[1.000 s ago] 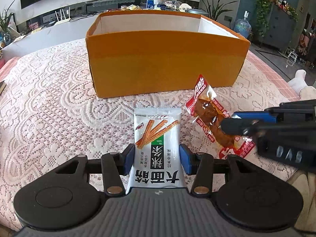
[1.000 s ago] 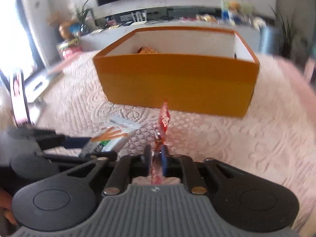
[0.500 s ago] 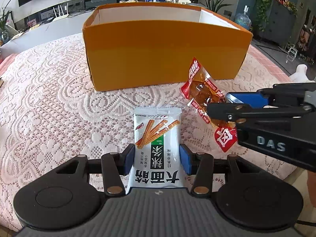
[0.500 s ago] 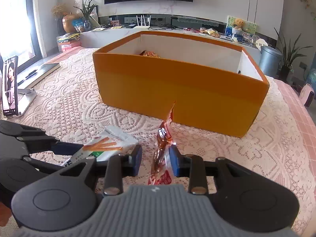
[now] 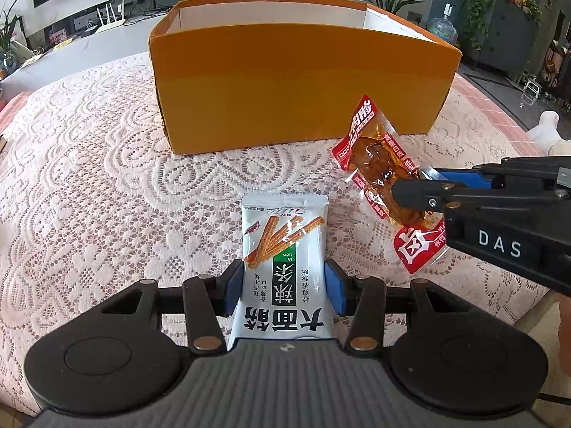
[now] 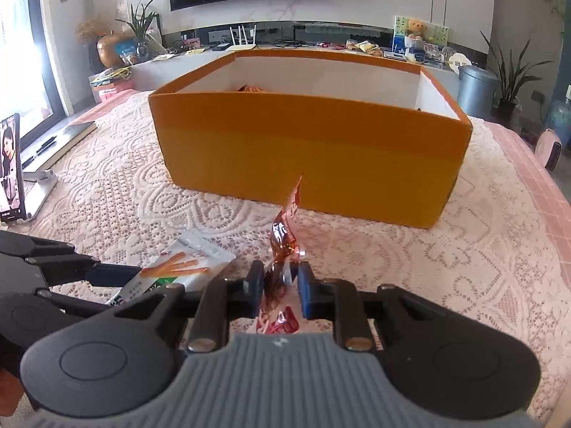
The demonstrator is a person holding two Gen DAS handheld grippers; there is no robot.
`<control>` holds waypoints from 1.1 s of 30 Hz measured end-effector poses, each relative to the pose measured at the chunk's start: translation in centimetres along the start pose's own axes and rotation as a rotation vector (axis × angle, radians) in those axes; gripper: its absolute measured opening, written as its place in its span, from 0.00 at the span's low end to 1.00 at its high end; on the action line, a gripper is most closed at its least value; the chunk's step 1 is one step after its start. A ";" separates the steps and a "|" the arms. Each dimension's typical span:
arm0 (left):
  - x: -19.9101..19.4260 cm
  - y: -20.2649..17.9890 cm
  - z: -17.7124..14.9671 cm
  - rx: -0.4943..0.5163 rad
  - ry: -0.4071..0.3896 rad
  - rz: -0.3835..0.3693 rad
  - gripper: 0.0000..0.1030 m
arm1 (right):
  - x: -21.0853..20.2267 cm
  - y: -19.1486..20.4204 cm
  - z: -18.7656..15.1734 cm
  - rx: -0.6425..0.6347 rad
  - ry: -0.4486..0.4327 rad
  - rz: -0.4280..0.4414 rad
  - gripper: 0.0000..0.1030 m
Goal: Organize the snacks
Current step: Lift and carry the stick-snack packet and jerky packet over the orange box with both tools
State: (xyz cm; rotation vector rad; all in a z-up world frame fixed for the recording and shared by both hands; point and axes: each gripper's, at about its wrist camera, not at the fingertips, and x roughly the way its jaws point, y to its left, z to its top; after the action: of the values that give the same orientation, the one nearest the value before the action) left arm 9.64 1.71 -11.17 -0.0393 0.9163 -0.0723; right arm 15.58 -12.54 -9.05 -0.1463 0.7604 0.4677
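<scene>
My left gripper (image 5: pixel 282 285) is shut on a white snack packet with orange sticks printed on it (image 5: pixel 283 249), held flat above the lace cloth; the packet also shows in the right wrist view (image 6: pixel 182 267). My right gripper (image 6: pixel 278 285) is shut on a red and clear packet of brown snack (image 6: pixel 282 246), held edge-on. In the left wrist view this red packet (image 5: pixel 378 171) hangs from the right gripper at the right. The orange cardboard box (image 5: pixel 299 82) stands open just ahead of both grippers (image 6: pixel 314 149). An orange snack (image 6: pixel 251 89) lies inside it.
A lace tablecloth (image 5: pixel 89 178) covers the table. A phone on a stand (image 6: pixel 12 167) and a notebook (image 6: pixel 60 141) sit at the left edge. A TV counter with clutter (image 6: pixel 321 42) lies behind the box.
Both grippers have risen and moved toward the box with their packets. The red packet has lifted off the cloth and now hangs in the air.
</scene>
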 end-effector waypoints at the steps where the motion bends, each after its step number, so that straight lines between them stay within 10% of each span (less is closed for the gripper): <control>1: -0.1 0.0 0.0 -0.002 -0.003 0.001 0.53 | -0.1 0.0 0.0 0.000 0.000 0.001 0.16; 33: -7.1 0.7 9.2 -0.055 -0.222 0.008 0.53 | -9.5 -1.4 8.3 0.021 -0.245 0.082 0.14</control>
State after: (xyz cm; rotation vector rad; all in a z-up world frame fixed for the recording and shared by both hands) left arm 12.62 3.02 0.01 -0.0927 0.6966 -0.0343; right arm 15.45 -14.72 3.50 -0.0369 0.5320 0.5443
